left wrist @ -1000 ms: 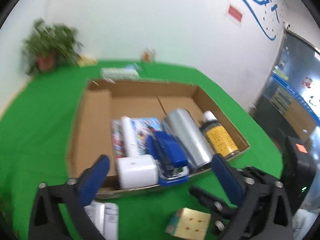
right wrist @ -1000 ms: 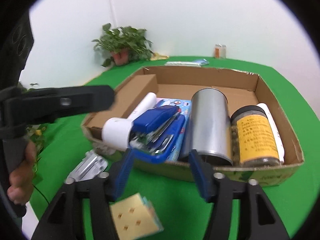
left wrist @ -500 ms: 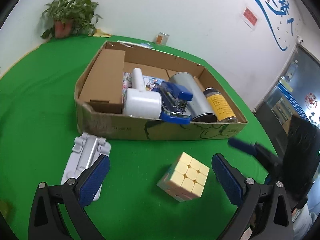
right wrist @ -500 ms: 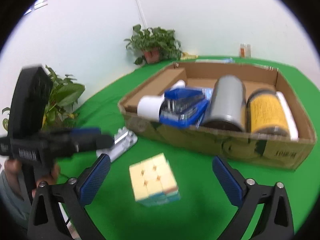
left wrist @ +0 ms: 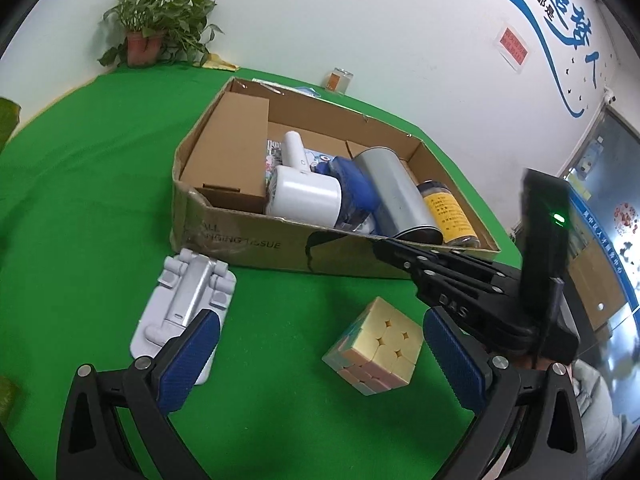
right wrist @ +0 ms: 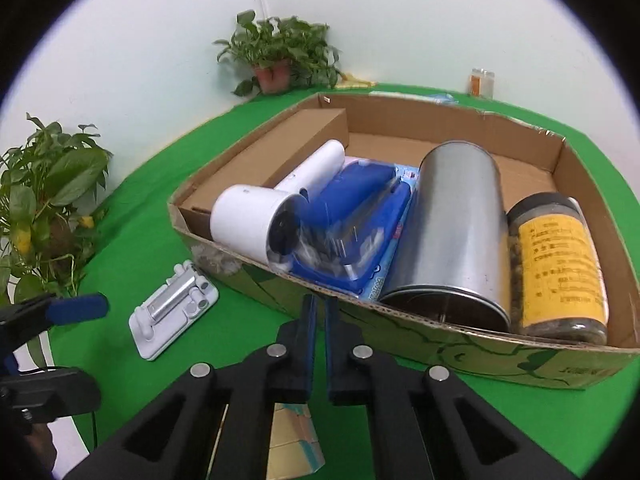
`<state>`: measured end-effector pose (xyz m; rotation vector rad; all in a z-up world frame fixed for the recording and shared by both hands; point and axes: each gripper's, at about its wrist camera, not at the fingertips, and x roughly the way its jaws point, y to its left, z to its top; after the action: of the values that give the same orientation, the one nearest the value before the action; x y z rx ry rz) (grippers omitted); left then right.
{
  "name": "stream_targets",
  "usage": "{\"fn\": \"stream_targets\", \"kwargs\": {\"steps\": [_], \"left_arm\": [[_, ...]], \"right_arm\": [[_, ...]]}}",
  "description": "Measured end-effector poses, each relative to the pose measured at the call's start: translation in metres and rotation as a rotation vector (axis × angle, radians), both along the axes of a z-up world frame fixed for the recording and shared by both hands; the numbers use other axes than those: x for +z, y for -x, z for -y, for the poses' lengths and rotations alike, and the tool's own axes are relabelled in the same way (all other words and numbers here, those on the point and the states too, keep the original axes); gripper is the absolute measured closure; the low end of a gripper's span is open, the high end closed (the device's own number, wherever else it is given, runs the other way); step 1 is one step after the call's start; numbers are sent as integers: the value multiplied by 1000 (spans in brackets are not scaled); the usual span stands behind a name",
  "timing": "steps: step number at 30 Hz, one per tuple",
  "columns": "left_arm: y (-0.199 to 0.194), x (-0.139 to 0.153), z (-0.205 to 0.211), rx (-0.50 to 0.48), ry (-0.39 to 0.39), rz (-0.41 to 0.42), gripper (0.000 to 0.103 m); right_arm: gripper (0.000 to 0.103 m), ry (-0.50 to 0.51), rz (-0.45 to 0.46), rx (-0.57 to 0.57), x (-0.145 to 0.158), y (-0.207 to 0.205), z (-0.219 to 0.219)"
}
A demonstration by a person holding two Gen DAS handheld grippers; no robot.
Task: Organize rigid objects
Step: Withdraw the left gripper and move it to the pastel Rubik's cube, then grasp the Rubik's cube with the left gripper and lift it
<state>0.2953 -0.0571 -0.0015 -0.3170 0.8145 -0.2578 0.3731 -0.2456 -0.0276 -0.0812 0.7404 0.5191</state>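
Progress, judged from how things lie: most rigid items are already in the cardboard box (left wrist: 280,246), two are left out on the cloth.

L to R inside the box: a folded inner flap/carton piece (left wrist: 236,152), white handheld device (right wrist: 256,226) w/ its handle pointing to the back, blue stapler in blister pack (right wrist: 360,216), steel canister (right wrist: 456,220) lying on its side, yellow-label jar (right wrist: 560,256) against the right wall. All lie flat, packed side by side and touching.

Still outside, in front of the box: white-and-silver folding stand (left wrist: 184,312) at left, flat on the cloth near the box's front wall; pastel puzzle cube (left wrist: 374,346) to the right of it, tilted on an edge or corner, well apart from the stand.

Left gripper (left wrist: 316,364): fingers spread wide, nothing between them; the stand lies just beside its left pad, the cube nearer its right pad. Right gripper (right wrist: 319,344): fingers nearly pressed together, thin gap, nothing gripped; it sits above the cube, nose toward the box front.

So approx. two picks to go, prob. cube first.

Surface: round table w/ green cloth (left wrist: 80,184). Room: white walls, potted plant (left wrist: 156,24) at the table's far edge, a 2nd plant (right wrist: 44,200) off to the left, small orange-label jar (left wrist: 339,79) behind the box, blue wall graphic w/ red notice (left wrist: 514,46) at right.
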Motion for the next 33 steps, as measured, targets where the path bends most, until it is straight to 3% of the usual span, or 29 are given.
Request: {"fn": "stream_targets", "kwargs": {"steps": [3,4,5,6,7,8,11,15,18,20,23,27,33], "left_arm": [[-2,-2,3,-10,-5,4,1],[-4,-3,6,-16,-14,3,1],[-6,-5,7,-22,-22,-1,1],[-8,-8,9,-31,-30,-9,1],[-11,-11,11,-41,-29,-22,1],[-12,-15,11,-53,-16,-42,1],[-17,-27,10,-77,45,-96,1],[-22,-46,10,-117,178,-187,1],[-26,-63,14,-136,258,-266,1],[-26,-68,18,-141,257,-283,4],[-26,-75,22,-129,233,-313,17],[-24,-81,22,-137,274,-328,26],[-30,-71,22,-177,278,-308,28]], "right_arm": [[96,11,37,25,4,16,0],[86,21,42,33,3,21,0],[63,29,52,40,3,27,1],[49,34,65,44,2,32,3],[28,26,85,41,-1,40,10],[25,-1,100,40,-3,46,18],[25,-77,15,120,-16,51,37],[25,-91,-43,229,-31,59,37],[25,-68,-63,242,-40,56,24],[30,-76,-94,256,-44,59,16],[30,-76,-101,315,-47,78,5],[30,-143,-113,391,-51,108,3],[30,-59,-85,243,-52,90,15]]}}
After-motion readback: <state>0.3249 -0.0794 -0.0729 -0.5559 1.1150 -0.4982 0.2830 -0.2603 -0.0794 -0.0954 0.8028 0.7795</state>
